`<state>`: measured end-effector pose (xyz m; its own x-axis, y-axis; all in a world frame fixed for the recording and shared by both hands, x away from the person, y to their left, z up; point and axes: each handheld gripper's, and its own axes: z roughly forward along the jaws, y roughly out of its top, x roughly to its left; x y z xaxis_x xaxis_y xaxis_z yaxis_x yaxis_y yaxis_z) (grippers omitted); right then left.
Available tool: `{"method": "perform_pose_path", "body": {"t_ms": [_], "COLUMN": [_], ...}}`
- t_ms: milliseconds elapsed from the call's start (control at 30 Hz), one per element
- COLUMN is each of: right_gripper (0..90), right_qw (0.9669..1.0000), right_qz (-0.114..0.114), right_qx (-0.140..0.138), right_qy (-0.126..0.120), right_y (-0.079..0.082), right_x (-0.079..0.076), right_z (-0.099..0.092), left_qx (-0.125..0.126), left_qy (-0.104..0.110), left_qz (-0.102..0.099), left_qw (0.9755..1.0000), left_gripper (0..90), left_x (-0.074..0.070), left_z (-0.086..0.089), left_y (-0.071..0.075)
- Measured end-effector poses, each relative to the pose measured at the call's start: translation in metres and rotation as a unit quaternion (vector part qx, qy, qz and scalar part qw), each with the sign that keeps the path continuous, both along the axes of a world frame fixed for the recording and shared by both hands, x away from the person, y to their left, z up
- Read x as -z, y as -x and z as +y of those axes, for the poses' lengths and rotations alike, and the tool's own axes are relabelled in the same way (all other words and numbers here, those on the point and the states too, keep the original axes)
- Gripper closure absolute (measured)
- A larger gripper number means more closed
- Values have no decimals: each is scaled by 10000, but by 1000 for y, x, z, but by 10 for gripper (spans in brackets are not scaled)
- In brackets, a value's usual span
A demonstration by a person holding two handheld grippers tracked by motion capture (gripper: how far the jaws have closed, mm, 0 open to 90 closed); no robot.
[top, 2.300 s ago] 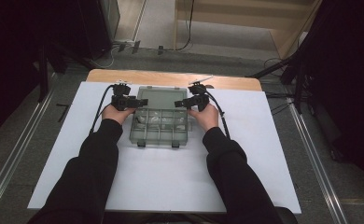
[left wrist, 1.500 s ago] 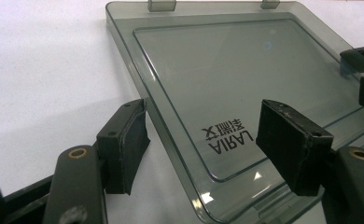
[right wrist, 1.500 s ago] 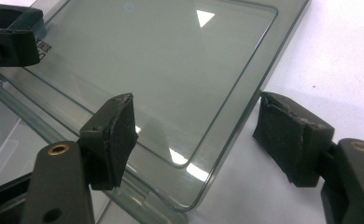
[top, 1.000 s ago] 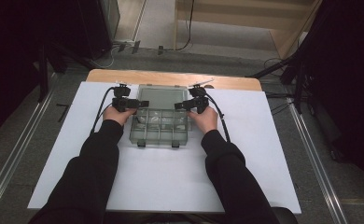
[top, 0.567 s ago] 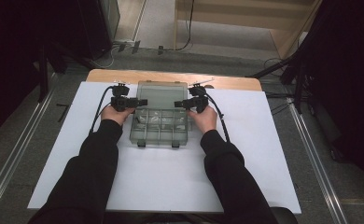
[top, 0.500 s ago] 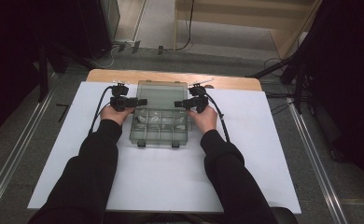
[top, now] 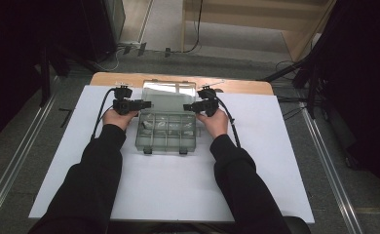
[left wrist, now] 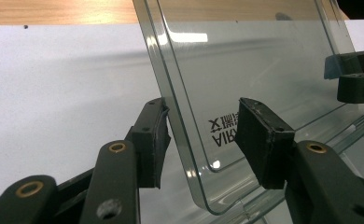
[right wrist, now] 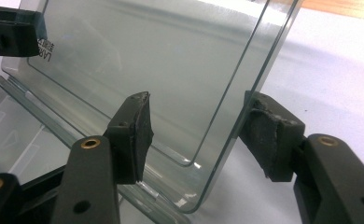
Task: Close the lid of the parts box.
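A wooden worktop (top: 129,78) carries a large white sheet (top: 178,195) that covers nearly all of its surface, and on the far middle of that sheet sits a clear, rectangular plastic organiser box (top: 166,134) divided into small compartments. Its transparent hinged lid (top: 171,91) stands raised and tilted back toward the far edge (printed lettering shows through it near one lower corner). A person's dark-sleeved forearms come in from the near side, one hand at each side of the box. The left gripper (left wrist: 201,133) straddles the lid's left edge: its jaws have just been closing, half-wide now, with the outer pad touching or nearly touching the rim and the inner pad standing clear of the pane. The right gripper (right wrist: 196,133) straddles the lid's right edge in the same way, its jaws also just closing, with a gap showing between each pad and the plastic, so neither pair clamps the lid yet.
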<state>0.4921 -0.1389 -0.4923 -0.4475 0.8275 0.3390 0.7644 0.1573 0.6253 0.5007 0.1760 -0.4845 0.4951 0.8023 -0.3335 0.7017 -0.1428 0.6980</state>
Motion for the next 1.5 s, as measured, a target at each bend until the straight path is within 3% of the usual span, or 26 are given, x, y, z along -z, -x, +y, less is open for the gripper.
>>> {"method": "perform_pose_path", "body": {"t_ms": [167,300,500,667,867,1000,1200,1500], "right_gripper": [454,502,546,552,555,570,592,584], "right_qw": [9998,9998,9995,9989,9979,9976,9969,9957], "right_qz": [-75,-145,-192,-389,-443,-510,-569,-643], "right_qx": [10,-33,-53,-175,-263,-358,-413,-530], "right_qy": [-163,-160,-226,-179,-381,-299,-366,-413], "right_y": [1,4,7,11,16,21,28,38], "right_x": [-8,-14,-21,-29,-38,-42,-43,-45], "right_z": [-3,-6,-9,-11,-17,-16,-19,-20], "left_qx": [37,19,150,310,424,423,451,583], "left_qy": [26,104,123,172,104,243,245,83], "left_qz": [-97,-33,-162,-220,-347,-288,-333,-464], "left_qw": [9999,9999,9997,9991,9984,9984,9981,9972], "left_gripper": [568,609,662,661,660,660,648,594], "left_x": [-6,-10,-16,-21,-27,-28,-30,-34], "left_z": [3,6,10,13,12,15,16,14], "left_y": [2,3,6,9,14,16,23,32]}}
